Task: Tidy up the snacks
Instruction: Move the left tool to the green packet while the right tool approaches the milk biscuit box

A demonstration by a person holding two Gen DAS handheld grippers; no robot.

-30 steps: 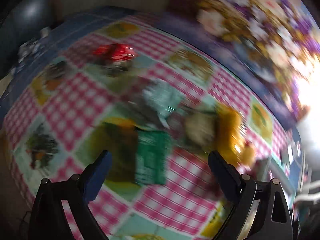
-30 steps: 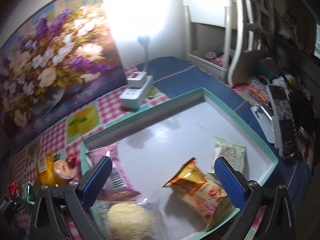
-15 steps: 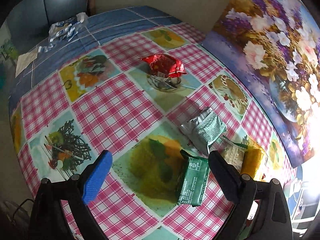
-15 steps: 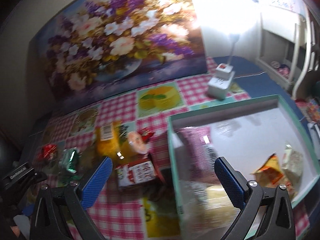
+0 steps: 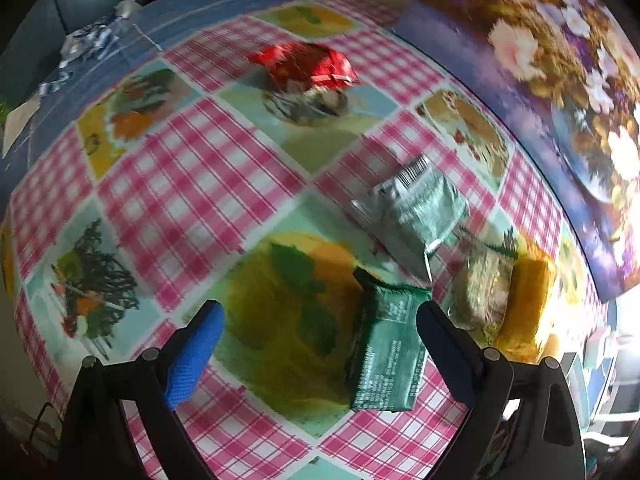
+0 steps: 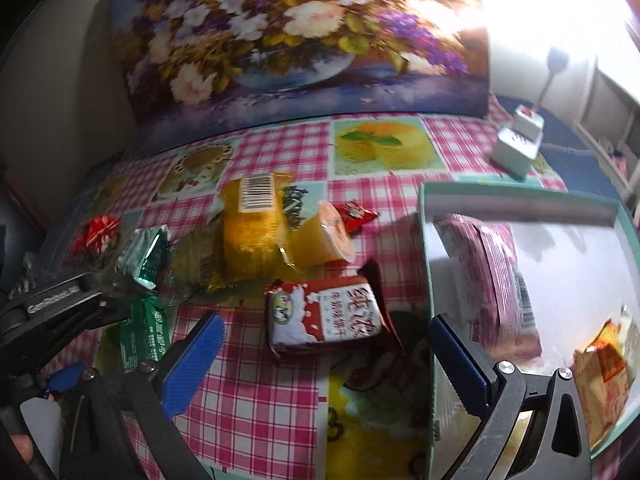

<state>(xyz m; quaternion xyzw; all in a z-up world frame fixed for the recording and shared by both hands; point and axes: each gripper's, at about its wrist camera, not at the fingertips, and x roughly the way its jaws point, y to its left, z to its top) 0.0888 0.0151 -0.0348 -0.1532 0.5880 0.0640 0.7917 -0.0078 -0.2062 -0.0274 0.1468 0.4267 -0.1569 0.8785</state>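
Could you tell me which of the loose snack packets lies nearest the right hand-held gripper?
The red-and-white milk-print packet, directly ahead of the right hand-held gripper; the yellow packets lie farther back.

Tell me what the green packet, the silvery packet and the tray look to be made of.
Green packet: seemingly plastic film, matte with printed text and a crimped end. Silvery packet: likely metallised foil film, shiny, creased, with a ribbed seal. Tray: probably cardboard or plastic, with a teal rim and smooth white inside; the material is unclear.
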